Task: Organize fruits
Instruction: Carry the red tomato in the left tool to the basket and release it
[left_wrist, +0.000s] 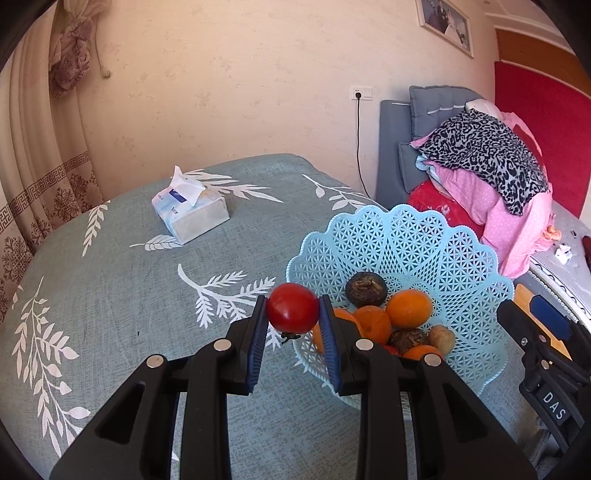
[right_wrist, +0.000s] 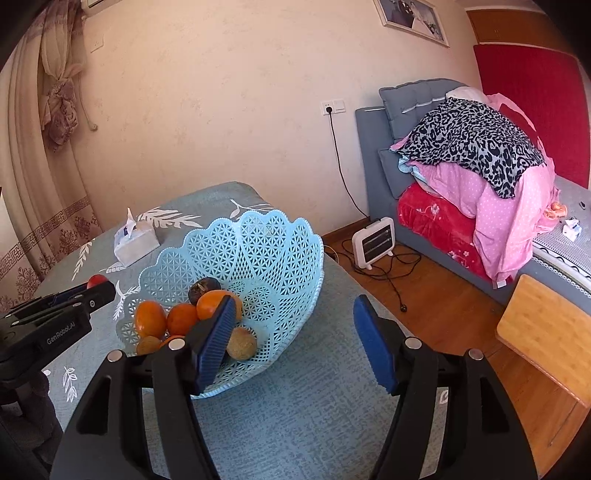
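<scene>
A light blue lattice basket stands on the table and holds several oranges, dark round fruits and a tan fruit. My left gripper is shut on a red tomato, held just left of the basket's near rim. In the right wrist view that left gripper shows at the left with the tomato at its tip. My right gripper stands open over the basket's right side, with nothing between its pads.
The table wears a grey-blue cloth with white leaf prints. A tissue pack lies at the far side. Beyond the table's right edge are a wooden floor, a small heater, a wooden stool and a bed with piled bedding.
</scene>
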